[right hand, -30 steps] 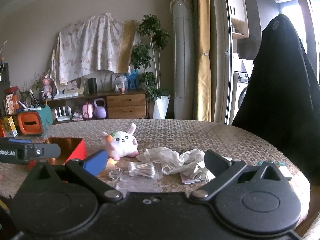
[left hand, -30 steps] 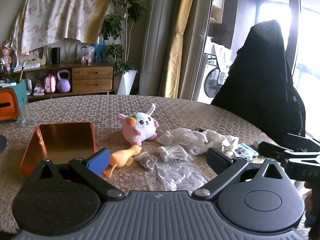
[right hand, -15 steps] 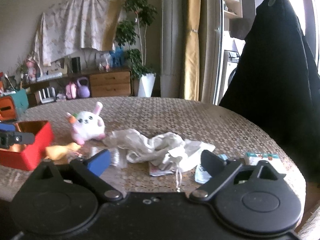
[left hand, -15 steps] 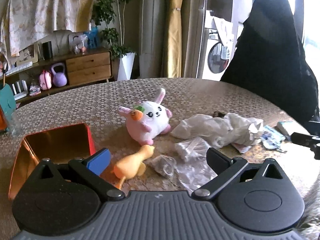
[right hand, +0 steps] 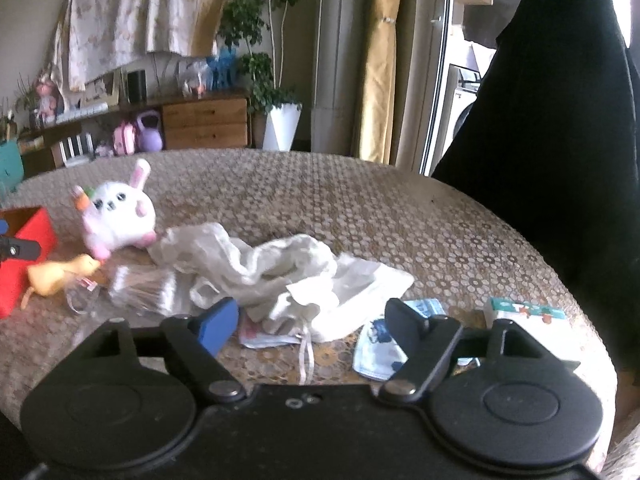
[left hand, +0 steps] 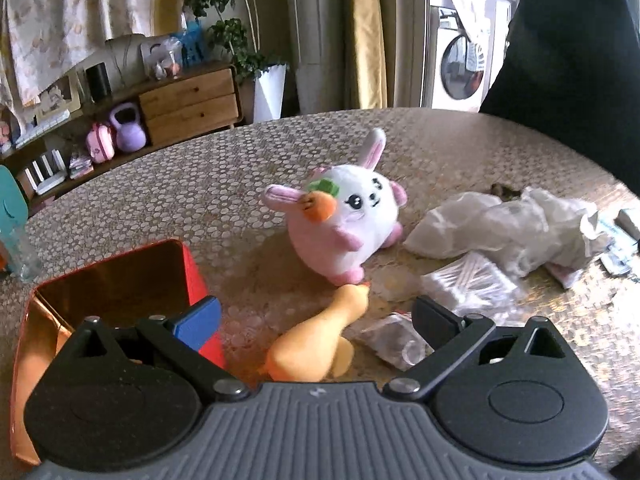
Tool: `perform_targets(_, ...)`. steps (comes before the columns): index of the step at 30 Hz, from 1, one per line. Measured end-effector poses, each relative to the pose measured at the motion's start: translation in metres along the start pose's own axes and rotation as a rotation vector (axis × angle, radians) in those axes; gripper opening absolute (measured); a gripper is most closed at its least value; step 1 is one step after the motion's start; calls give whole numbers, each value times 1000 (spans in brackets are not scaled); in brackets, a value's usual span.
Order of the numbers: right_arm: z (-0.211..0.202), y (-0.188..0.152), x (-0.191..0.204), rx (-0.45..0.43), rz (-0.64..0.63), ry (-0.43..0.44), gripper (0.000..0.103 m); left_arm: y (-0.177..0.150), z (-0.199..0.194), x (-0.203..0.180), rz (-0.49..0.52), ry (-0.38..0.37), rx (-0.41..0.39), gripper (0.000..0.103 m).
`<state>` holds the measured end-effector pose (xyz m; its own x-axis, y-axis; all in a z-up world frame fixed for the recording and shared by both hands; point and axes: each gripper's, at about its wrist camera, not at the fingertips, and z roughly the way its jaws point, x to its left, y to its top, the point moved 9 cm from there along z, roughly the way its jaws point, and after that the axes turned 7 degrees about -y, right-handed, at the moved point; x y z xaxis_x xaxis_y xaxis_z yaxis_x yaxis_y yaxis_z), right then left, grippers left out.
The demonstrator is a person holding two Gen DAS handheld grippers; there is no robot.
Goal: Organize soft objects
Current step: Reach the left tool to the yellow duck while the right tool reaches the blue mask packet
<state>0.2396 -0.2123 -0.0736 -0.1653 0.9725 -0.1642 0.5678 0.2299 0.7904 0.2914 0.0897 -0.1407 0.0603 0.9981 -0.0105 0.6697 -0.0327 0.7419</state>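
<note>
Blue padding faced one finger of the left gripper (left hand: 316, 316), whose jaws stood wide apart and held nothing. Between its fingers, close in front, lay a yellow duck toy (left hand: 320, 340) on the tabletop (left hand: 200, 200), its beak touching the foot of a pink-and-white bunny plush (left hand: 348, 220) that sat just beyond, a small carrot at its ear. Left of the gripper, beside the blue-padded finger, stood an open red tin (left hand: 192, 268) with a shiny copper inside. To the right of the duck lay clear plastic packets (left hand: 460, 284), and beyond them a crumpled white bag (left hand: 500, 224).

Equally wide open and empty, the right gripper (right hand: 308, 316) hovered over the same crumpled white bag (right hand: 280, 264), which lay just ahead between its fingers. Under its right finger sat a blue-and-white sachet (right hand: 376, 352), with a small carton (right hand: 524, 312) further right. Far to the gripper's left were the bunny plush (right hand: 116, 216), the duck toy (right hand: 56, 276) and a corner of the red tin (right hand: 28, 240). A dark cloth-draped chair (right hand: 560, 120) stood behind the tabletop (right hand: 360, 208) on the right.
</note>
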Motion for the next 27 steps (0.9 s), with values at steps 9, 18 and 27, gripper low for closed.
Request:
perform_targets(9,47,-18,-54,94,28,-100,81,-10,24,7,42,17,66,88)
perform_targets(18,65,-37,-70,148,8,-97,87,-19,41,6,78,-2,135,69)
perform_targets(27,82,-45,-74,153,24,-51,92,-25,49,1,100,11,169,66)
